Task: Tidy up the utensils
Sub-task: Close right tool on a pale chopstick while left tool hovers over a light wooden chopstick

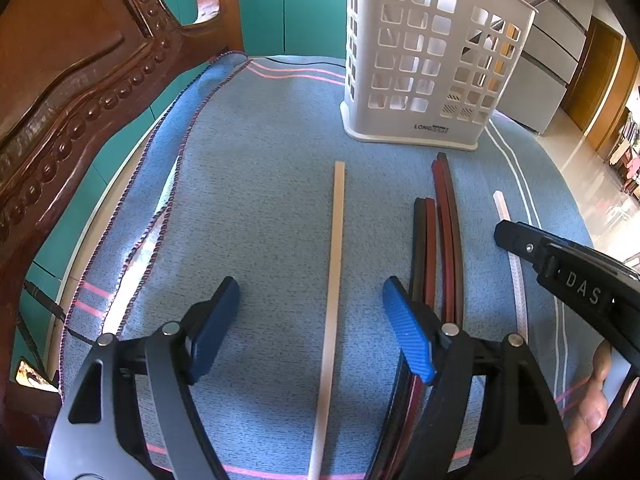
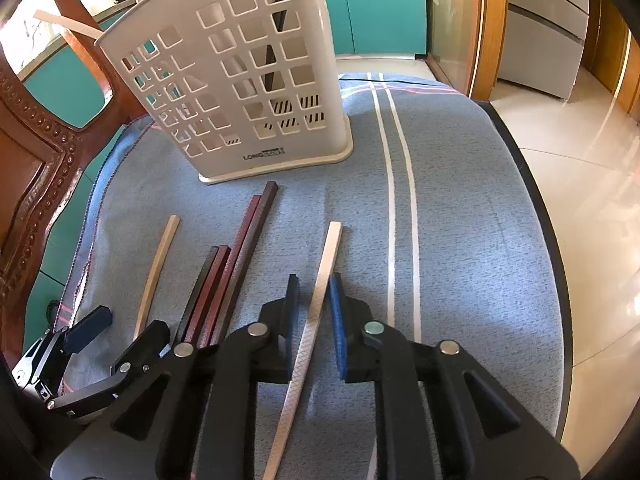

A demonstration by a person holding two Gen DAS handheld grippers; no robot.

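Left wrist view: a blue cloth (image 1: 260, 184) covers the surface, with a brown wooden chair (image 1: 72, 80) at its left side. A white basket (image 1: 424, 60) full of square holes stands upright at the far end of the cloth. In the right wrist view, a dark stick and a pale stick poke up inside it.

In front of the basket lie long chopsticks. Four dark chopsticks (image 1: 444, 216), red and black, lie side by side. A tan chopstick (image 1: 335, 264) lies alone to their left. A white chopstick (image 2: 316, 304) lies to their right.

The left gripper (image 1: 312, 316) hangs over the tan chopstick. Its jaws stand wide open, one on each side of the stick, and do not touch it.

The right gripper (image 2: 314, 304) is low over the white chopstick. Its jaws are only a little apart. The white stick lies between them, close to the right pad, with a gap on the left.
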